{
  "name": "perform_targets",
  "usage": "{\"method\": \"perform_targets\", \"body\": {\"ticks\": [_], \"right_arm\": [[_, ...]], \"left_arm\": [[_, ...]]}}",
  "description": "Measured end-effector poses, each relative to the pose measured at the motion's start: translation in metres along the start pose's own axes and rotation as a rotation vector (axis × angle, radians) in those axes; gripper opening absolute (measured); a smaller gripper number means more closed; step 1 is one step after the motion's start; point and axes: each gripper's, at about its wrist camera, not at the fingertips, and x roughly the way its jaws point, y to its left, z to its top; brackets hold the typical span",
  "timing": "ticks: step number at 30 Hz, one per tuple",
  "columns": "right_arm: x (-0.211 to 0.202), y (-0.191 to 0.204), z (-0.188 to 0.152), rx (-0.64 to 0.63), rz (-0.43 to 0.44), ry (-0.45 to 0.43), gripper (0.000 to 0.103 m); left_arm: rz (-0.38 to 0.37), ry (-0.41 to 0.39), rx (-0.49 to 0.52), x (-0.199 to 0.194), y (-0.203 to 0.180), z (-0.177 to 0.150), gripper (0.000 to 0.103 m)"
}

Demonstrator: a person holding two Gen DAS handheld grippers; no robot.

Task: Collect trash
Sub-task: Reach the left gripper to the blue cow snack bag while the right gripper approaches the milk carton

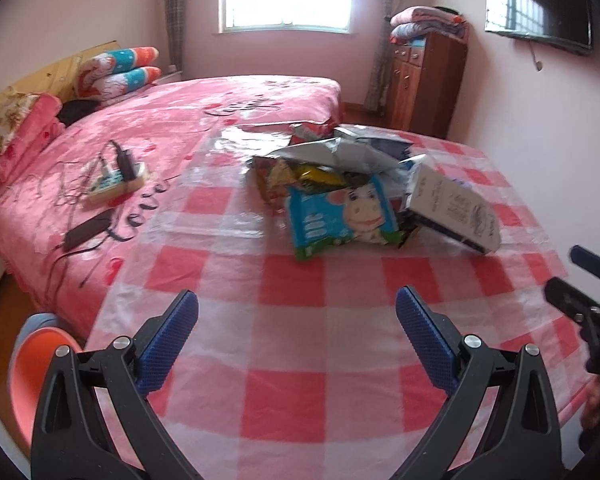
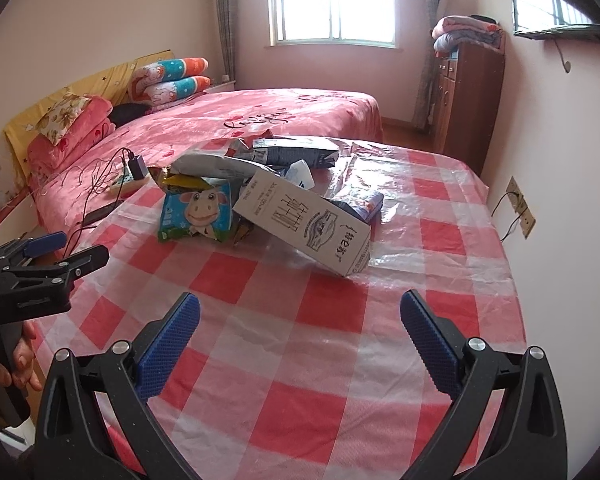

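Both claws are standing wide and holding nothing. The left gripper (image 1: 296, 308) and the right gripper (image 2: 300, 312) are hovering over the checked table (image 2: 292, 400); the trash pile (image 1: 340, 192) is lying well ahead. I would be reaching first for the white carton (image 2: 304, 224), nearest ahead of the right one, gripping across its narrow side.

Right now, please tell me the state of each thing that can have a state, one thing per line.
left gripper: jaws open, empty, above the table.
right gripper: jaws open, empty.
milk carton: lying tilted against the trash pile.
cow wrapper: crumpled, lying in the pile.
silver bag: torn open, on top of the pile.
charger: plugged into the power strip on the bed.
tablecloth: spread over the table, wrinkled.
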Motion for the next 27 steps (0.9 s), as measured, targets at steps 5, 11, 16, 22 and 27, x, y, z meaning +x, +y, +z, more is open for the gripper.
{"method": "perform_targets", "body": {"ticks": [5,11,16,22,27], "right_arm": [[0.017,-0.009,0.013,-0.03,0.018,0.0,0.098],[0.033,-0.01,0.032,-0.111,0.015,-0.015,0.097],[0.047,-0.007,0.043,-0.144,0.023,-0.016,0.088],[0.066,-0.001,0.049,-0.177,0.029,-0.004,0.085],[0.075,0.003,0.056,-0.224,0.004,-0.012,0.085]], "left_arm": [[-0.063,0.003,-0.004,0.018,-0.01,0.01,0.099],[-0.16,0.081,-0.107,0.055,-0.01,0.021,0.099],[-0.26,0.144,-0.301,0.078,0.001,0.024,0.099],[-0.331,0.195,-0.443,0.095,0.012,0.026,0.099],[-0.407,0.204,-0.574,0.105,0.016,0.028,0.099]]}}
